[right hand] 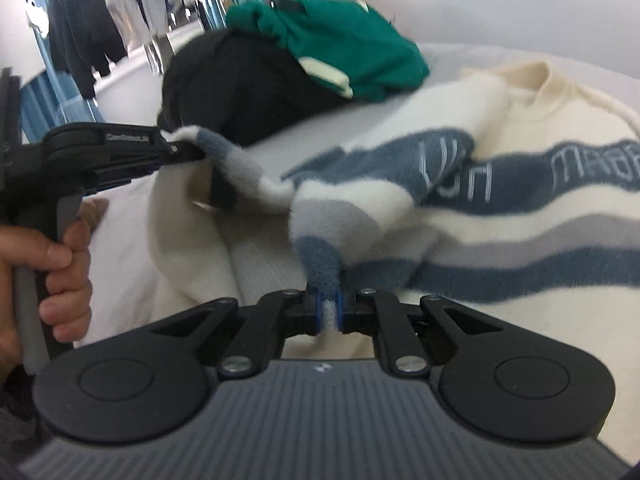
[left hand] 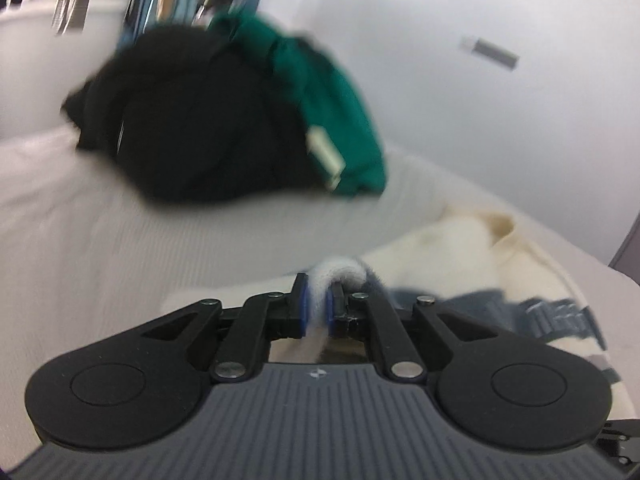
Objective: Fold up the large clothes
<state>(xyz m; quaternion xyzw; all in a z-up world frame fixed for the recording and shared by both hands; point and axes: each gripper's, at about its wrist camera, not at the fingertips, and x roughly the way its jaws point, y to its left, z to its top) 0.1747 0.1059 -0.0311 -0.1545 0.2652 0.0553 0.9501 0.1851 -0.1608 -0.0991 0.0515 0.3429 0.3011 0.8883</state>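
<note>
Clearly both grippers are pinching the same garment, a cream sweater (right hand: 500,184) with blue and grey stripes that lies spread on the white bed (right hand: 340,120). Seen from the right wrist camera, the right gripper (right hand: 328,312) has its jaws pressed almost together on a fold of the sweater's fluffy blue fabric, which rises in a peak out of the blue pads and runs on into the striped body beyond. To the left of that peak, the left gripper (right hand: 192,152) comes in sideways, its jaws likewise nearly closed on an edge of the sweater where grey and white cloth bunches at its tip; a hand (right hand: 48,272) wraps around its grey handle below. Between the two pinch points the lifted cloth hangs in a slack band above the bed, while the rest of the sweater, with white lettering on its widest blue stripe and its collar towards the far side, rests flat. From the left wrist camera, the left gripper (left hand: 318,312) shows a thin roll of white fleece squeezed between its blue pads (left hand: 304,308). Beyond the sweater, further up the bed, sit a black garment (right hand: 240,80) and a green garment (right hand: 352,52), touching each other and apart from the sweater.
</note>
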